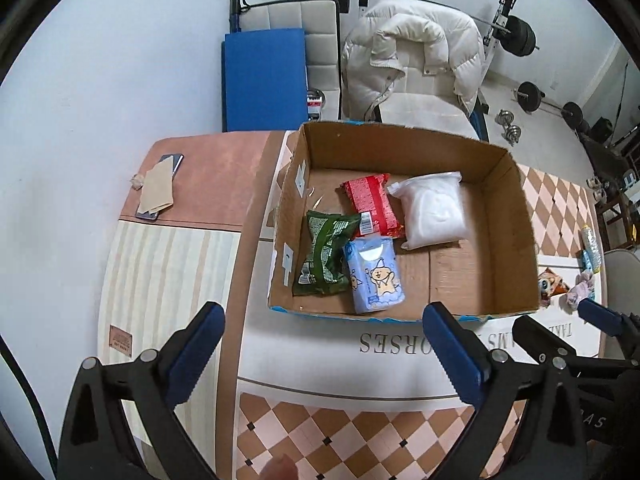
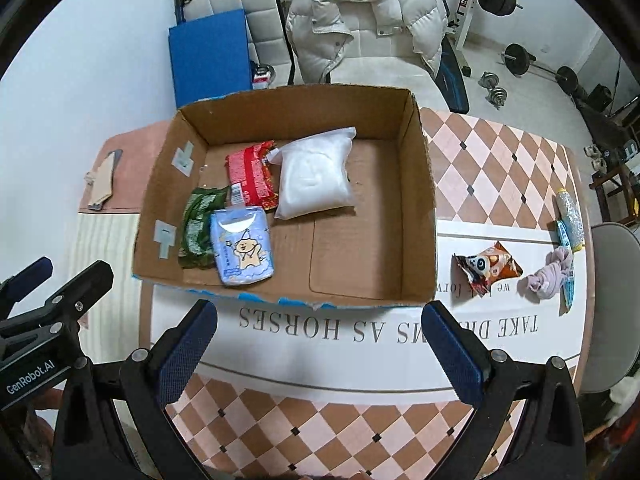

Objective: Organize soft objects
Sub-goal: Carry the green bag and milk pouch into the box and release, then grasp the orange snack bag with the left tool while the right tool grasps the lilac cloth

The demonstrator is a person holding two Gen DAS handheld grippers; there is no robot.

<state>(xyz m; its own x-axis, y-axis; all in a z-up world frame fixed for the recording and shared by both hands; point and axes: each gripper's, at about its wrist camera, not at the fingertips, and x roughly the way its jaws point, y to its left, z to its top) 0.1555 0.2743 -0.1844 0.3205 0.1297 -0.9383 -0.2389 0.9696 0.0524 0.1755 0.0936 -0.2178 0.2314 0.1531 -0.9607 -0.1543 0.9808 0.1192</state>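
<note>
Both the left gripper (image 1: 324, 344) and the right gripper (image 2: 320, 344) are being held apart, gripping nothing; a green crinkled packet (image 2: 199, 228), red wrapper (image 2: 250, 178), blue cartoon tissue pack (image 2: 243, 250) and white plastic pouch (image 2: 314, 176) are being kept in the open brown cardboard box (image 2: 420, 200); an orange snack bag (image 2: 488, 266) and lilac cloth bundle (image 2: 550, 274) are lying near the table's right edge.

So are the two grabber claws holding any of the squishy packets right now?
No, nothing is held. The left gripper and the right gripper are both wide open above the tablecloth, short of the brown cardboard box.
</note>
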